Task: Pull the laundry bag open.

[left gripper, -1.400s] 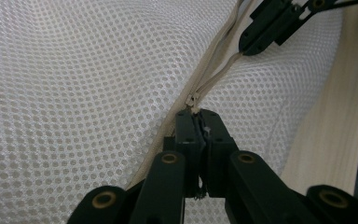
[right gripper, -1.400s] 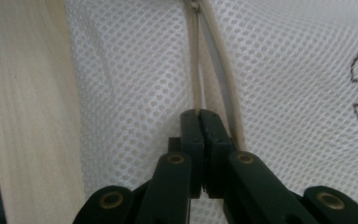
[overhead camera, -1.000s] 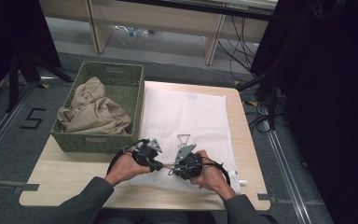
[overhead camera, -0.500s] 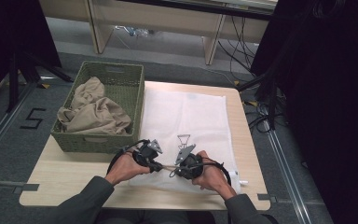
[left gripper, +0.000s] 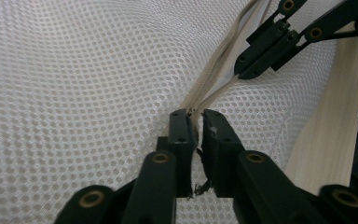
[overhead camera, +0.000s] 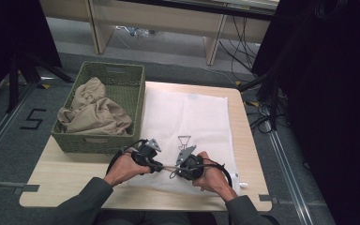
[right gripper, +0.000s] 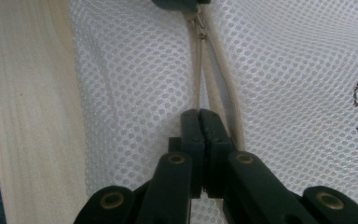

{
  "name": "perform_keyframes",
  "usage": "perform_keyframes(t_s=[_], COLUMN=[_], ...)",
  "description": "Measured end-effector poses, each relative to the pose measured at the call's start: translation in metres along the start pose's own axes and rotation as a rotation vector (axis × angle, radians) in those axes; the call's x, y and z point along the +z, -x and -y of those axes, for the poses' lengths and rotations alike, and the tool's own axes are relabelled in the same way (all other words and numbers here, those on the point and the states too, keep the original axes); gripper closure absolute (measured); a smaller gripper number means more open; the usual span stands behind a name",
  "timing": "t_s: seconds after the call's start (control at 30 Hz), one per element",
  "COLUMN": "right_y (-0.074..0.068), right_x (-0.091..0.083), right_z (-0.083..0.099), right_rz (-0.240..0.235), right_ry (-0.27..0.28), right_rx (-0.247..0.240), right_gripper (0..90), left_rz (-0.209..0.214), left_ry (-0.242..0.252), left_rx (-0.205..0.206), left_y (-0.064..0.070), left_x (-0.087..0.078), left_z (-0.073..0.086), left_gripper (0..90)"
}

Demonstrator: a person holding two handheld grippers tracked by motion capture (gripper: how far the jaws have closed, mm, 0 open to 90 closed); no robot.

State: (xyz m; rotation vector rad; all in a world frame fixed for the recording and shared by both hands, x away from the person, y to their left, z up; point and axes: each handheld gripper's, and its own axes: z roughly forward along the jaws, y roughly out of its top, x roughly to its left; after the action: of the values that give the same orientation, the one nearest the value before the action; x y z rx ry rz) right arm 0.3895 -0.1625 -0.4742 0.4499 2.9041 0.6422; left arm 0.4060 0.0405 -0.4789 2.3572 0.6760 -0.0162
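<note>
**Two claws on the zipper of a mesh bag**

A white mesh laundry bag lies flat on the tabletop, its near edge toward six o'clock, where both hands work. To its nine o'clock stands a green basket holding crumpled beige cloth.

In the left gripper view, the left claw is clenched on the zipper slider or its pull; a sliver of gap shows between the jaws, with the small metal piece caught there. The beige zipper tape runs away from it toward one o'clock, where the other claw bites it. In the right gripper view, the right claw is clamped tight on one side of that tape, and the two tape halves converge at twelve o'clock on the metal slider.

My reading: the bag is being unzipped, one claw anchoring the tape while the other draws the slider.

What could go wrong:
- The slider pull is small and slick; a sideways tug could pop it out of the left claw.
- If the anchoring grip slips, the bag will simply bunch and slide across the tabletop.
- Loose mesh next to the teeth could get drawn into the slider and jam it.
- Pulling off the zipper's line would strain the seam.
</note>
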Motion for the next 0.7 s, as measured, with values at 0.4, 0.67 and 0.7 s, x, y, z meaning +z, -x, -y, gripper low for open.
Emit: perform_keyframes(t_s=[0.4, 0.67, 0.7], right_y=[0.0002, 0.0006, 0.0006], right_x=[-0.0024, -0.002, -0.002], right_z=[-0.0006, -0.0004, -0.0004], right_rz=[0.009, 0.01, 0.008], right_ry=[0.008, 0.006, 0.006], right_rx=[-0.002, -0.002, -0.003], right_gripper=[90.0, 90.0, 90.0], left_rz=[-0.05, -0.049, -0.053], left_ry=[-0.047, -0.054, -0.056], left_rx=[-0.007, 0.024, 0.032], left_y=[-0.0013, -0.0004, 0.001], left_x=[0.0029, 0.0065, 0.0068], left_z=[0.0039, 0.0045, 0.0043], left_gripper=[79.4, 82.5, 79.6])
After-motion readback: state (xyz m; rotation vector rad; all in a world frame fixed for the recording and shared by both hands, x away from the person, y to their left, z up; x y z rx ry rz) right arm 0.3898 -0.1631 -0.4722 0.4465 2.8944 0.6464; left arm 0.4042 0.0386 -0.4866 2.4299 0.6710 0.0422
